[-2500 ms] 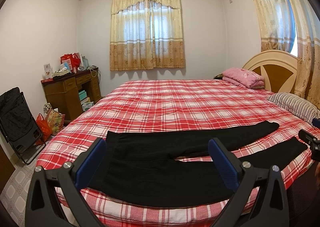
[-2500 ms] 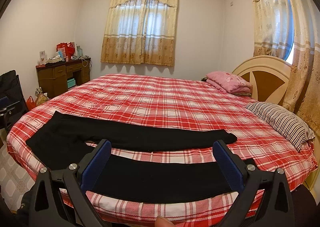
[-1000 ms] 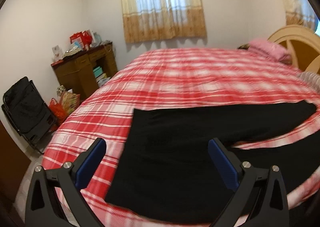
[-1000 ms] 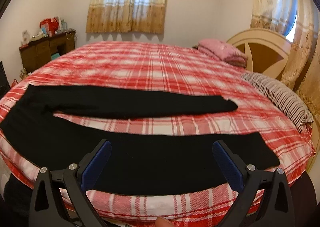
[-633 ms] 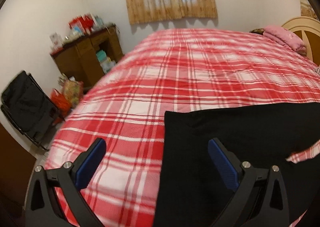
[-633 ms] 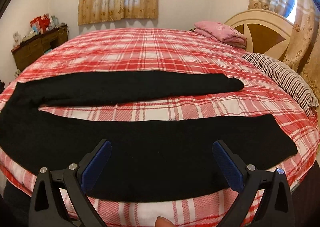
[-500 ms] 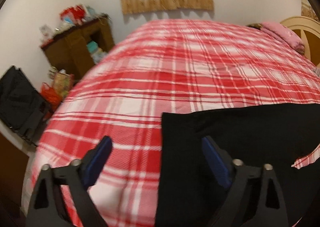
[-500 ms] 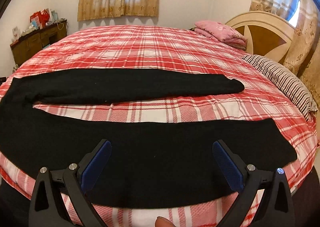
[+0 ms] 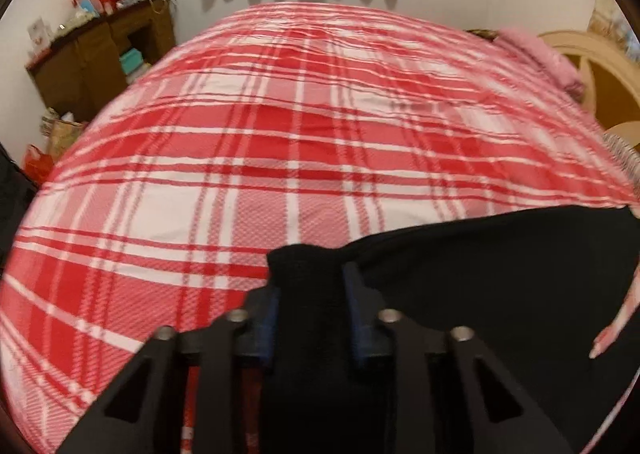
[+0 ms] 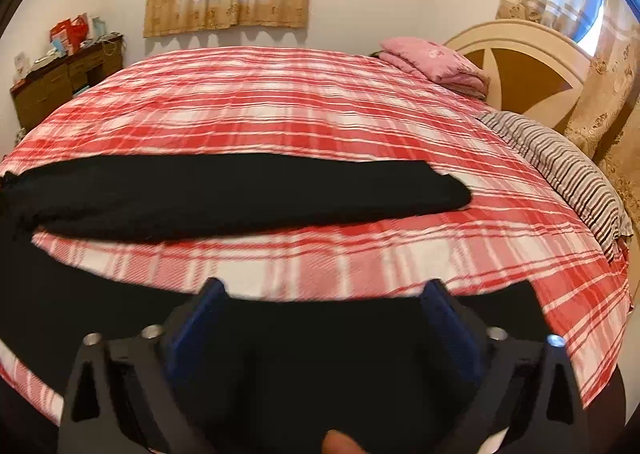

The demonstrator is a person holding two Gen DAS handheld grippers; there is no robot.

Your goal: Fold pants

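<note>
Black pants (image 10: 224, 194) lie spread flat on the red plaid bed (image 10: 280, 114), the waist at the left and the two legs reaching right. In the left wrist view my left gripper (image 9: 310, 294) is shut on a bunched corner of the pants' waist (image 9: 308, 278). The rest of the pants (image 9: 500, 274) spreads to the right. In the right wrist view my right gripper (image 10: 324, 306) is open, its blue pads (image 10: 200, 314) set either side of the near leg (image 10: 320, 334) close to its hem end.
A striped pillow (image 10: 560, 166) and folded pink bedding (image 10: 436, 62) lie by the headboard (image 10: 520, 66) at the right. A wooden desk (image 9: 96, 54) with clutter stands at the far left wall. Bags (image 9: 52, 142) sit on the floor.
My left gripper has dropped to the waist corner and closed on it. My right gripper has lowered onto the near leg, its jaws narrowing a little but still apart.
</note>
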